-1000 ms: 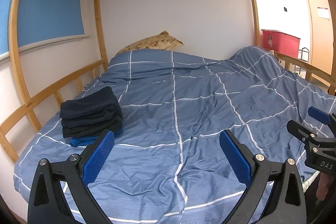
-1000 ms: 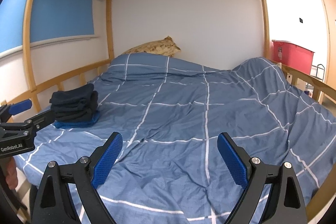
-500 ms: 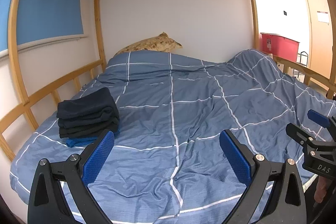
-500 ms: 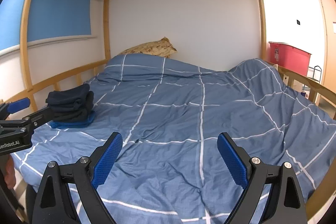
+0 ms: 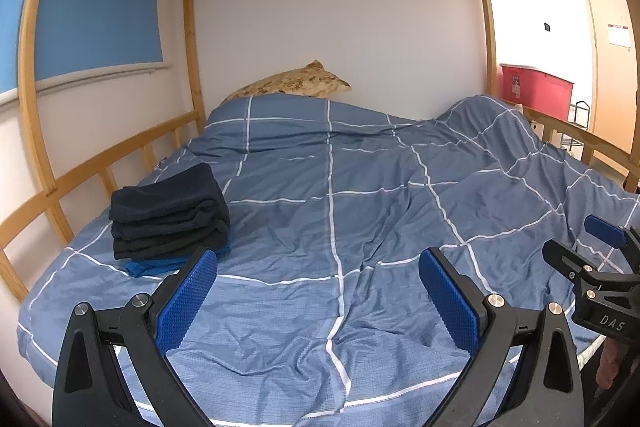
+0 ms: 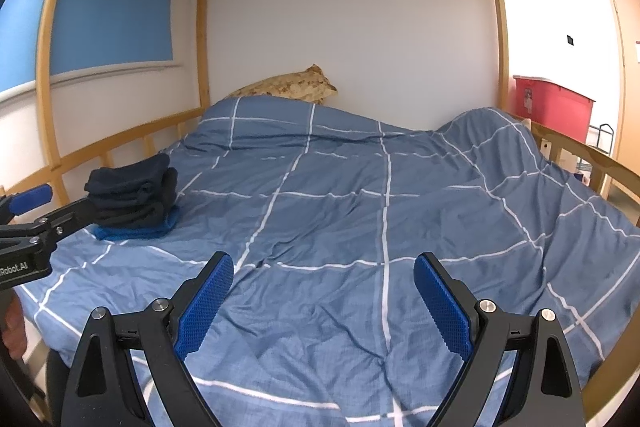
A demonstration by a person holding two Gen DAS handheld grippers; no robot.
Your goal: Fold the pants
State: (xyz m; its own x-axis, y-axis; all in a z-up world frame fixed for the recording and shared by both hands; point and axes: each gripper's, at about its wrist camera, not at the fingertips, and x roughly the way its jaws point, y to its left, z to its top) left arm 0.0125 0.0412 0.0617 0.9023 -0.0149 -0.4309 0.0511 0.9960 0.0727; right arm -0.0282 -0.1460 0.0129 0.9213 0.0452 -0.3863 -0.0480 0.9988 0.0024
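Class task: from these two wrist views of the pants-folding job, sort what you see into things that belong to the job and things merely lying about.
Belonging to the job:
- stack of folded dark clothes on the left of the bed
- left tool, open, empty
- right tool, open, empty
- blue checked duvet, the working surface

Just lying about:
- patterned pillow at the far wall
- red storage bin beyond the bed
- blue window blind

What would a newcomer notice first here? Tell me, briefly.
First, the blue duvet with a white grid that covers the whole bed under the wooden bunk frame. Next, the stack of dark folded clothes on a blue garment near the bed's left rail, and the patterned pillow at the far wall. Both the left gripper and the right gripper are open and hold nothing.
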